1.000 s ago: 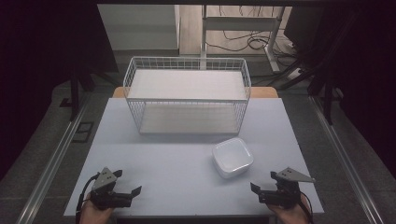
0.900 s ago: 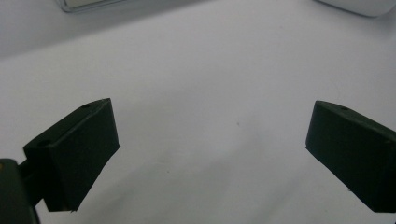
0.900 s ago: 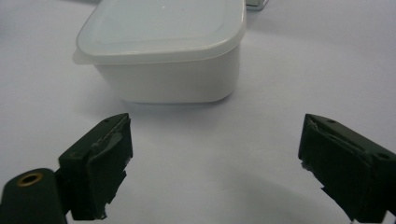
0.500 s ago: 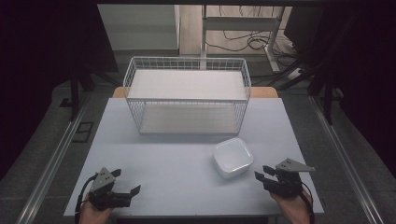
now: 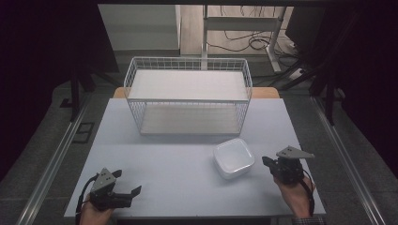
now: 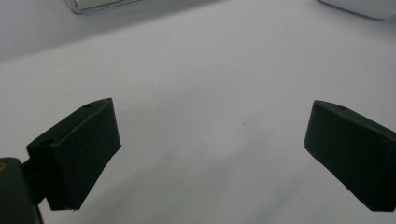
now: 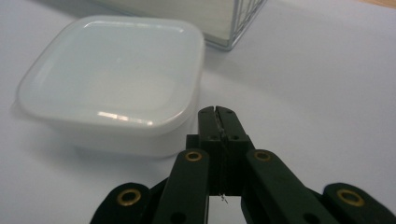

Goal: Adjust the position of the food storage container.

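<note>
A white square plastic container (image 5: 233, 158) sits on the white table (image 5: 178, 168), right of centre. My right gripper (image 5: 266, 161) is just to its right, shut with nothing between its jaws. In the right gripper view the closed gripper tip (image 7: 218, 112) stands beside the container (image 7: 112, 79), near its corner. My left gripper (image 5: 127, 183) rests at the table's front left, open, with bare table between its fingers (image 6: 79, 149). A corner of the container (image 6: 364, 5) shows far off at the top right of the left gripper view.
A white wire basket (image 5: 188, 96) with two white shelves stands at the back middle of the table. Its wire corner (image 7: 243, 18) is close behind the container. Metal rails run along the floor on both sides of the table.
My right gripper has moved forward and to the right, coming level with the container's right side. My left gripper has shifted slightly toward the table's front edge.
</note>
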A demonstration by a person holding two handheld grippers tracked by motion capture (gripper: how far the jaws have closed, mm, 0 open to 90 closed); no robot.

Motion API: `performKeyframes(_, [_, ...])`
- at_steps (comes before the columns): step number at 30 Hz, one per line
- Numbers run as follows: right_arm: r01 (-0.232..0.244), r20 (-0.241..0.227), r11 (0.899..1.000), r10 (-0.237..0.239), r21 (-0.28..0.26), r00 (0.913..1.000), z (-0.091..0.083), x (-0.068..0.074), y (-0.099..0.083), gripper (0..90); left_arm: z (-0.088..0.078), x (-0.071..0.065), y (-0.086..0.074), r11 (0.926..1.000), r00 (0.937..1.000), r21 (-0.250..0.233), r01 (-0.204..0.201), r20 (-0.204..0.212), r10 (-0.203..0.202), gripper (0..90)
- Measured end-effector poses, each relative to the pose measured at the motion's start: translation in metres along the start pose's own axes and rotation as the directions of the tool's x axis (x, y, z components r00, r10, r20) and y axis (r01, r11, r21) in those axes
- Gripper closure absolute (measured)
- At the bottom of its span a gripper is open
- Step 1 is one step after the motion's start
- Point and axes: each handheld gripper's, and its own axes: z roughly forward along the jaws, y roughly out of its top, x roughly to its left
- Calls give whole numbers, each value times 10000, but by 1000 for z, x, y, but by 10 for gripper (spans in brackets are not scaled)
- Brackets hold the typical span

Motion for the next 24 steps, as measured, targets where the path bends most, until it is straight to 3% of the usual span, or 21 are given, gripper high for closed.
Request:
performKeyframes(5, [-292, 71, 9996, 291, 62, 9996, 20, -15, 10, 896, -1, 1, 0, 10000, 10000, -51, 63, -14, -63, 30])
performKeyframes(11, [-178, 65, 9994, 176, 295, 9998, 41, -17, 17, 895, -1, 1, 0, 10000, 10000, -40, 58, -24, -58, 32])
performKeyframes(17, [22, -365, 9988, -4, 490, 9993, 64, -13, 23, 895, -1, 1, 0, 10000, 10000, -63, 67, -42, -67, 34])
performKeyframes(24, [206, -602, 9985, -175, 509, 9980, 64, -5, 23, 895, -1, 1, 0, 10000, 10000, -63, 62, -35, -62, 35])
